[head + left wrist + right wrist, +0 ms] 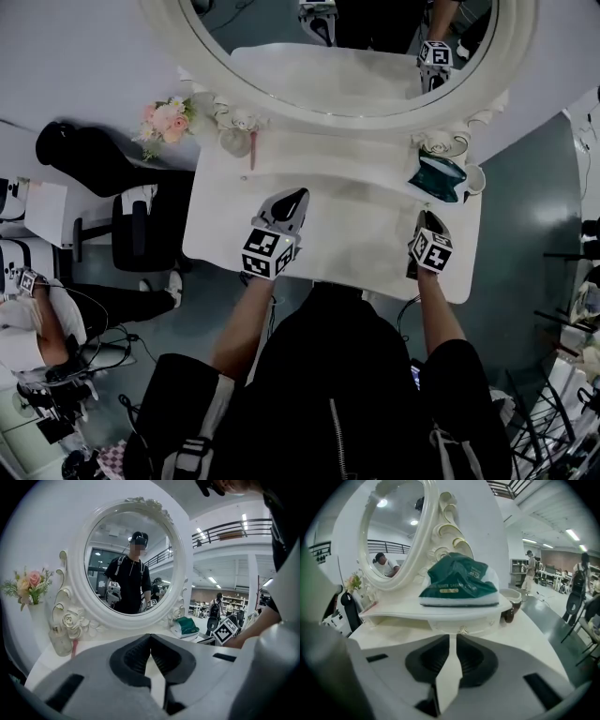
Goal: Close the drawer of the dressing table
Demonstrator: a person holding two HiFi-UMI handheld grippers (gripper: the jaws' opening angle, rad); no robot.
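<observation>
Drawer (461,624) flush in dressing table's (211,234) shelf front, centre of right gripper view, under green pack (457,585).
Left gripper (150,638) low over tabletop, jaws pressed together, empty; right gripper (452,641) faces the drawer, jaws slightly apart, empty.

The dressing table (356,225) is white, pouch (457,581) dark green, flowers (33,579) pink, marker cube (269,251) black-and-white squares.

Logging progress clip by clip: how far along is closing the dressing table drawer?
Done, it seems: the drawer sits flush under the shelf. In hand: nothing; the right gripper hangs short of its knob, jaws slightly apart and empty, and the left gripper is shut over the tabletop. Left: probably only pulling the grippers away.
</observation>
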